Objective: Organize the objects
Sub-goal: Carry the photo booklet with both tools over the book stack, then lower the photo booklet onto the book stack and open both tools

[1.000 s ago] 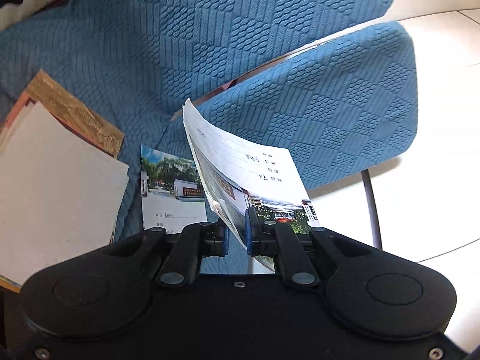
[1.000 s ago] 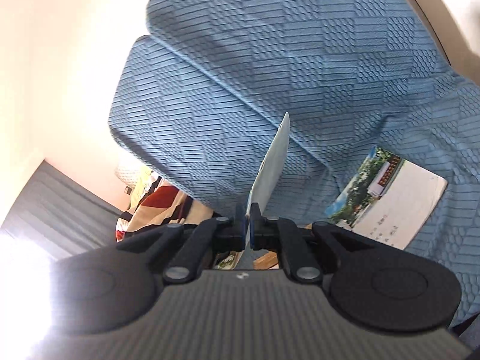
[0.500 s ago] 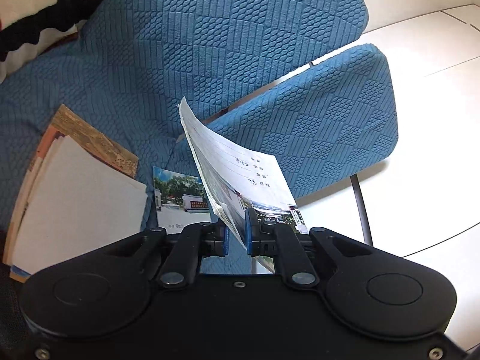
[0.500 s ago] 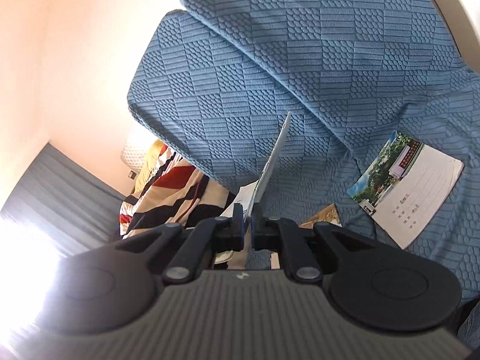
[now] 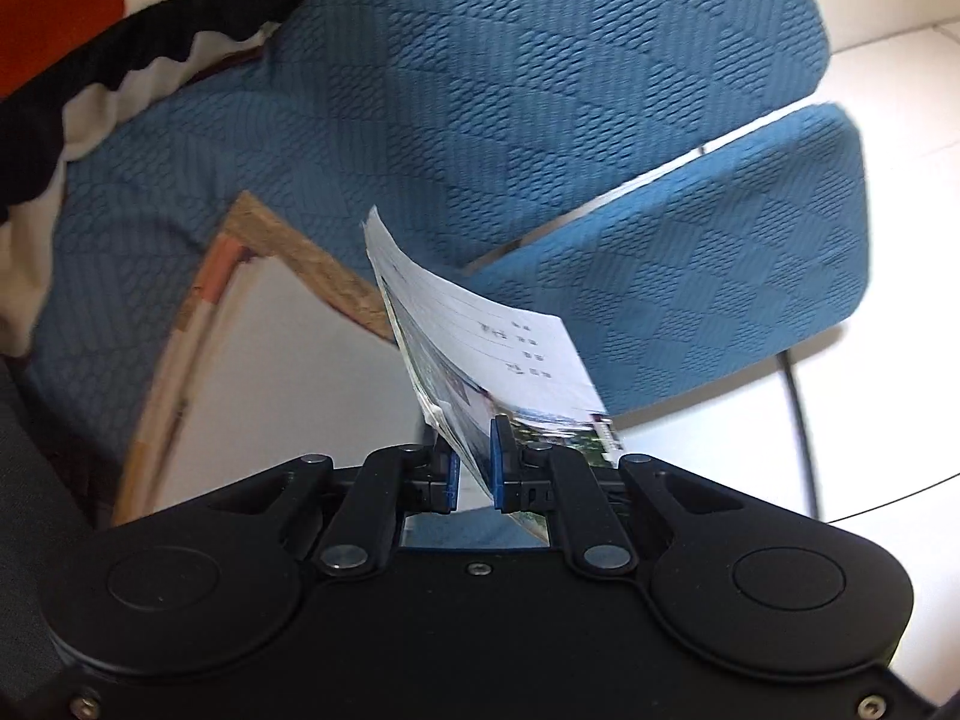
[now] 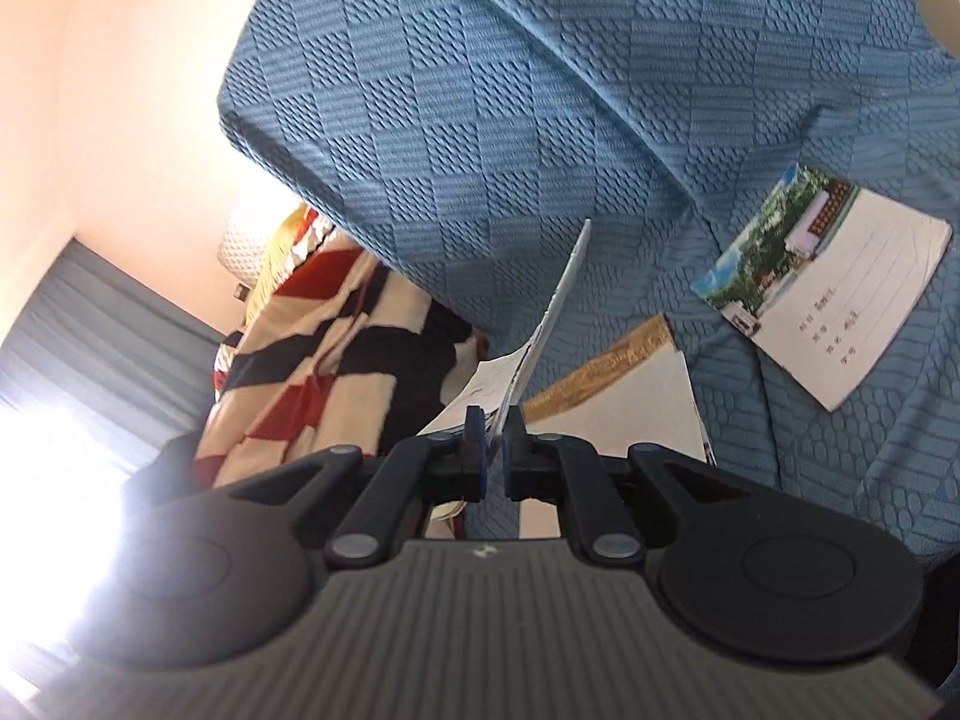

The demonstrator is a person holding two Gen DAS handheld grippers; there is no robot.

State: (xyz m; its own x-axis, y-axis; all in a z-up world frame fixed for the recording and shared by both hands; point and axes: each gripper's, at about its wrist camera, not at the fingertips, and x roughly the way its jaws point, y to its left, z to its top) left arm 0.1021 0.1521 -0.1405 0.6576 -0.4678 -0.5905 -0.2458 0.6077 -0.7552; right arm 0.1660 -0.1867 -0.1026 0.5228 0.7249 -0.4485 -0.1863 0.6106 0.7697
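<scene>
Two hand-held grippers share one thin exercise book (image 5: 480, 354) above a blue quilted sofa cover (image 5: 480, 90). The left gripper (image 5: 474, 474) is clenched on the booklet's lower edge, its blue pads (image 5: 497, 456) pinching the printed cover where a photo strip runs along the bottom; the book rises tilted from the jaws, its lined white face with a few handwritten characters turned to the right. Seen from the right wrist, the right gripper (image 6: 492, 450) is likewise clamped on the same booklet (image 6: 552, 312), which shows there edge-on, standing up between the pads with a loose page drooping left. Below and left of the held book, a stack of larger books (image 5: 252, 360) with a mottled tan cover border lies on the sofa. A second exercise book (image 6: 834, 282), with a campus photo and ruled lines, lies flat on the cover, well apart to the right. A red, black and cream patterned blanket (image 6: 336, 360) sits beside the cushion. Pale floor tiles (image 5: 900, 90) show beyond the sofa's edge.
</scene>
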